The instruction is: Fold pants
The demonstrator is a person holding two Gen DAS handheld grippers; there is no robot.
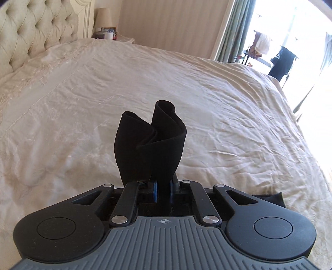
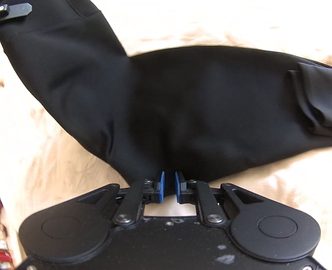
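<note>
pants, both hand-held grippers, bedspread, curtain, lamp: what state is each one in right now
pants: black, unfolded, draped over the bed, pinched at two spots
left hand-held gripper: shut on pants, a bunched fold sticking up past the fingers
right hand-held gripper: shut on pants edge
bedspread: cream, wrinkled
curtain: drawn aside
lamp: whether it is lit cannot be told

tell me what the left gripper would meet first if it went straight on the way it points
The left gripper is shut on a bunched fold of the black pants. Beyond that, the first thing in line looks like the cream bedspread, though depth is hard to judge.
</note>
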